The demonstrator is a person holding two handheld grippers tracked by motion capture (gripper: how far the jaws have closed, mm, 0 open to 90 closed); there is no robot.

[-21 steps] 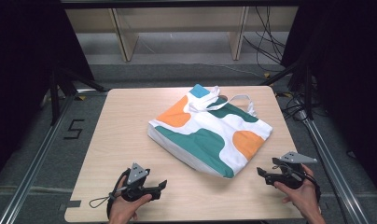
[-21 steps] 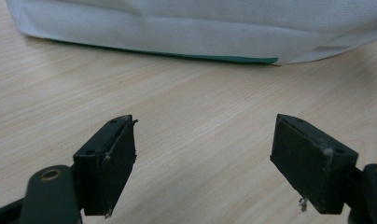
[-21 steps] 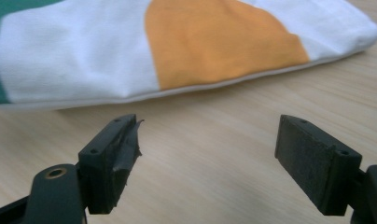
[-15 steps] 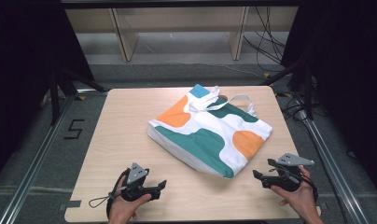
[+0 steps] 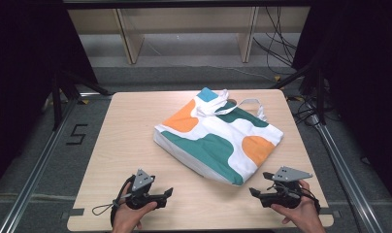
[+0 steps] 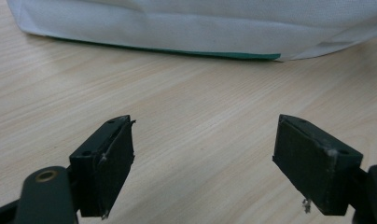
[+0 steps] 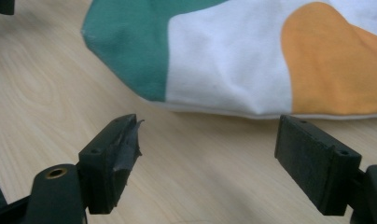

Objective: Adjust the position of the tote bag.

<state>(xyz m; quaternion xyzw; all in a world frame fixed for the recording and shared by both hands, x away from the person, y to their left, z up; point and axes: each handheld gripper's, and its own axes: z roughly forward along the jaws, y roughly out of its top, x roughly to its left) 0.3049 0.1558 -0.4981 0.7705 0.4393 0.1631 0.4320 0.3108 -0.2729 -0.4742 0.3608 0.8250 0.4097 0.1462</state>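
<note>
A white cloth tote bag point(image 5: 220, 136) with green, orange and teal patches lies flat in the middle of the wooden table point(image 5: 121, 141), its handles toward the far side. My left gripper point(image 5: 169, 193) rests near the front left edge, open, jaws pointing right toward the bag's near edge point(image 6: 177, 32). My right gripper point(image 5: 253, 192) sits near the front right edge, open, jaws pointing left at the bag's front corner point(image 7: 214, 60). Nothing is between either pair of jaws.
Bare wood surrounds the bag on the left and front. Metal rails point(image 5: 34, 174) run along both sides of the table. A shelf frame point(image 5: 184, 29) and cables point(image 5: 281, 48) stand on the floor beyond the far edge.
My right gripper has shifted left and slightly toward the front edge. The left gripper and the bag have stayed put.
</note>
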